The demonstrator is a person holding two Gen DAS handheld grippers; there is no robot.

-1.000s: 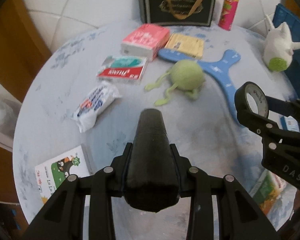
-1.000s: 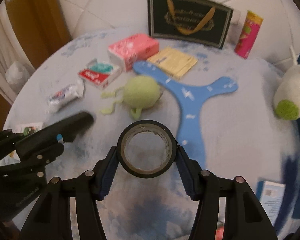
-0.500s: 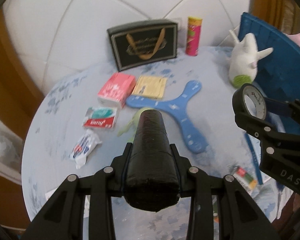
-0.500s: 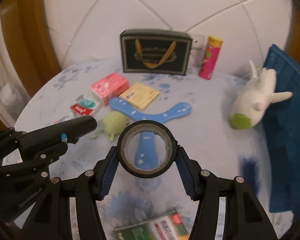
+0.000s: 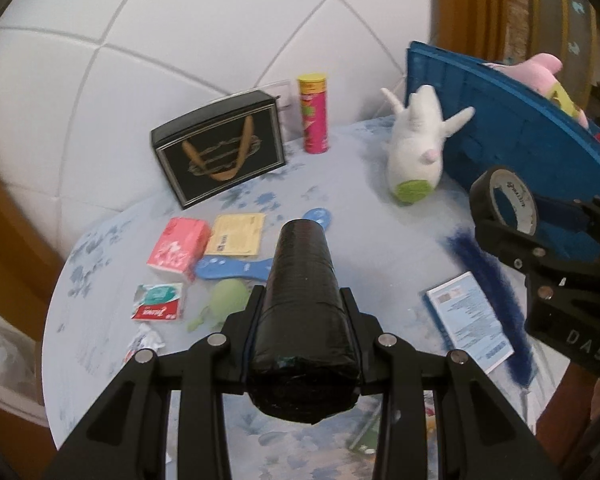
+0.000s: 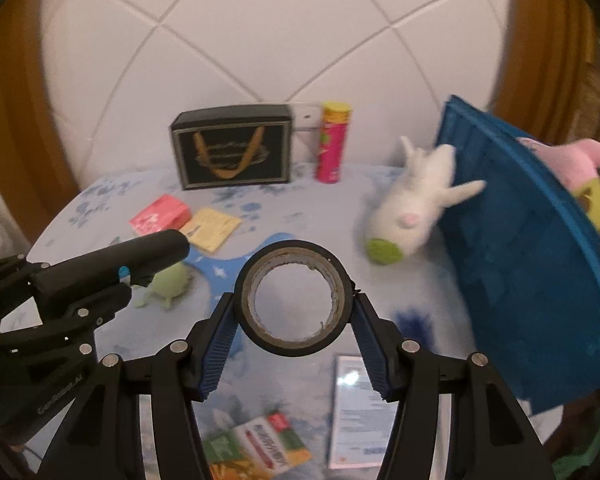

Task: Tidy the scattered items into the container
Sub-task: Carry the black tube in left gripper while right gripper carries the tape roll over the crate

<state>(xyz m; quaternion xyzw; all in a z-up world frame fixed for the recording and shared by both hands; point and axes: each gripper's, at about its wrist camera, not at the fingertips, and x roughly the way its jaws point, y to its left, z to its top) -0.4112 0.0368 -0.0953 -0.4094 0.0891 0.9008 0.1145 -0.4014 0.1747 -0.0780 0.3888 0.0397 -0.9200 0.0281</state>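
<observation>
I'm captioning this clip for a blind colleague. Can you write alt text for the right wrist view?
The right gripper holds a black tape roll upright between its blue pads, above a pale blue table. The left gripper, at left, grips a black cylinder. Beyond lie a white plush, a blue bin, a black box and a pink can.

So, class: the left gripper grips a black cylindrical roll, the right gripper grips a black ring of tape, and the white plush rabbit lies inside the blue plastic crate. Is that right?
One thing is wrong. The white plush rabbit lies on the table, leaning against the outside of the blue plastic crate, as the right wrist view shows. The left gripper does grip the black cylindrical roll, and the right gripper the black ring of tape.
</observation>
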